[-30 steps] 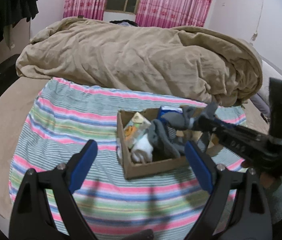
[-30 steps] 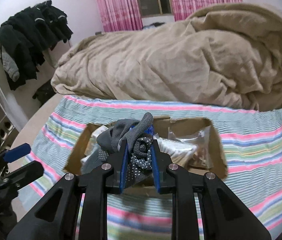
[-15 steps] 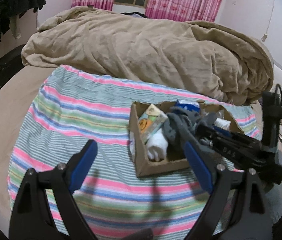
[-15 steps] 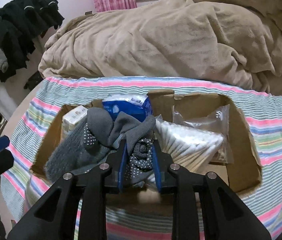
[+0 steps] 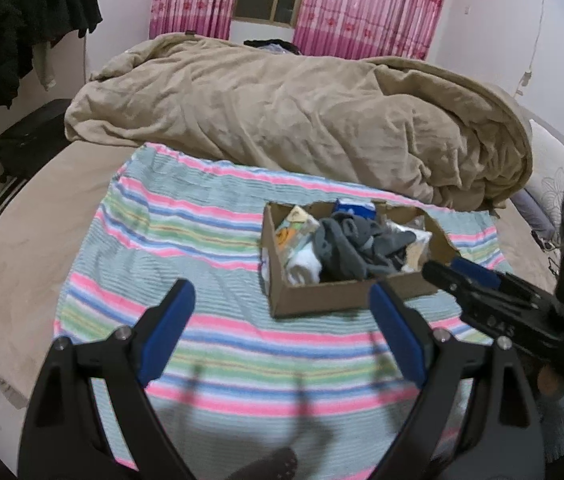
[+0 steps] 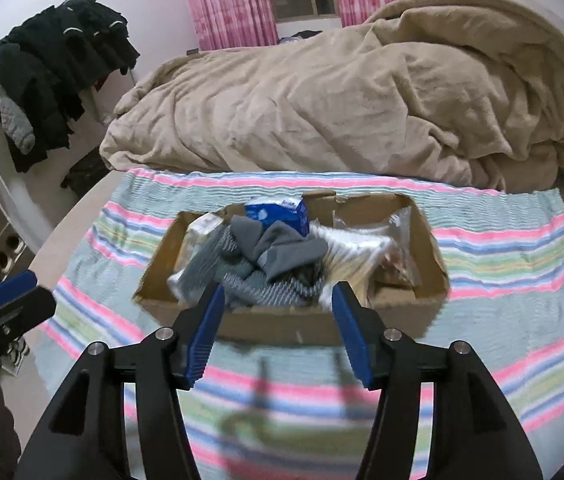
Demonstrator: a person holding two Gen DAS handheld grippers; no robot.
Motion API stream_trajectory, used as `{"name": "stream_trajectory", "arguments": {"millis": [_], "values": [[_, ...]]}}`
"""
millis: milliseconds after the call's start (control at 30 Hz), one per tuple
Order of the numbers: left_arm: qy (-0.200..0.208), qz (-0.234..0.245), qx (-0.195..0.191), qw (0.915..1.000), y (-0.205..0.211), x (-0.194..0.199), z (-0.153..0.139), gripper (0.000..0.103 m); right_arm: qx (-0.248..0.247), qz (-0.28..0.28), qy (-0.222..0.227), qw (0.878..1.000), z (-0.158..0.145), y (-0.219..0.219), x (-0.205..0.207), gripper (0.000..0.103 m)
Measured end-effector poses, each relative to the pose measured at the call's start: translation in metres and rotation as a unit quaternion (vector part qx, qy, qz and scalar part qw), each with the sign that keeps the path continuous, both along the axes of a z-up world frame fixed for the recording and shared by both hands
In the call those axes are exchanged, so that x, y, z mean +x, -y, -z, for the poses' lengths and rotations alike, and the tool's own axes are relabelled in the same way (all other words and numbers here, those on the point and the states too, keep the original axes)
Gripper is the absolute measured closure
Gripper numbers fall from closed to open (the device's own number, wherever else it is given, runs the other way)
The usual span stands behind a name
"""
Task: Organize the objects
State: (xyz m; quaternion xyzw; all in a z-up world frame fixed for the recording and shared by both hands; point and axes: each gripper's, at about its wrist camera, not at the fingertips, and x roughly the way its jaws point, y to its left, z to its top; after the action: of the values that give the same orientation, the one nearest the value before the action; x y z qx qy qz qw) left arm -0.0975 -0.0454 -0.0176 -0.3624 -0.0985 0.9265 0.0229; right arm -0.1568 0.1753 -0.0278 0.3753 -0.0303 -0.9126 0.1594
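A cardboard box [image 5: 322, 300] [image 6: 282, 322] sits on a striped blanket [image 5: 201, 248] on the bed. Grey socks [image 5: 356, 246] [image 6: 269, 260] lie loose in the box, among a blue packet [image 6: 277, 212], a white sock [image 5: 304, 266], a small printed carton [image 5: 294, 226] and a clear bag of cotton swabs [image 6: 358, 252]. My right gripper [image 6: 277, 312] is open and empty, just in front of the box's near wall; it also shows at the right in the left wrist view [image 5: 442, 270]. My left gripper [image 5: 282, 308] is open and empty, to the box's left.
A bunched tan duvet [image 5: 302, 120] [image 6: 362, 100] fills the bed behind the blanket. Dark clothes [image 6: 57, 64] hang on the left. A black suitcase [image 5: 29, 140] stands beside the bed. Pink curtains [image 5: 362, 4] hang at the back wall.
My right gripper has opened and let the grey socks drop into the box, then pulled back toward me. My left gripper has stayed open, drifting a little back.
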Motion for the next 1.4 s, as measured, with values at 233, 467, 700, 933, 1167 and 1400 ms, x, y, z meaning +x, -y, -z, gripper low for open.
{"name": "stream_trajectory", "arguments": {"millis": [233, 467, 700, 933, 1167, 1400], "values": [[0.002, 0.012, 0.001, 0.9999, -0.015, 0.037, -0.005, 0.013, 0.006, -0.006, -0.008, 1.0, -0.017, -0.008, 0.051, 0.037], [0.002, 0.028, -0.02, 0.9994, -0.044, 0.07, -0.007, 0.013, 0.023, -0.011, -0.02, 0.999, -0.027, -0.016, 0.092, 0.036], [0.012, 0.029, -0.03, 0.999, -0.053, 0.098, -0.001, 0.013, 0.024, -0.004, -0.021, 1.0, -0.028, -0.033, 0.124, 0.032], [0.018, 0.022, -0.028, 0.9992, -0.048, 0.11, 0.005, 0.013, 0.019, 0.006, -0.012, 1.0, -0.023, -0.049, 0.137, 0.032], [0.015, 0.027, -0.03, 0.9991, -0.05, 0.115, 0.003, 0.013, 0.021, 0.007, -0.013, 1.0, -0.023, -0.05, 0.14, 0.032], [0.01, 0.028, -0.037, 0.9989, -0.048, 0.115, 0.003, 0.013, 0.022, 0.007, -0.013, 1.0, -0.022, -0.049, 0.141, 0.032]]}}
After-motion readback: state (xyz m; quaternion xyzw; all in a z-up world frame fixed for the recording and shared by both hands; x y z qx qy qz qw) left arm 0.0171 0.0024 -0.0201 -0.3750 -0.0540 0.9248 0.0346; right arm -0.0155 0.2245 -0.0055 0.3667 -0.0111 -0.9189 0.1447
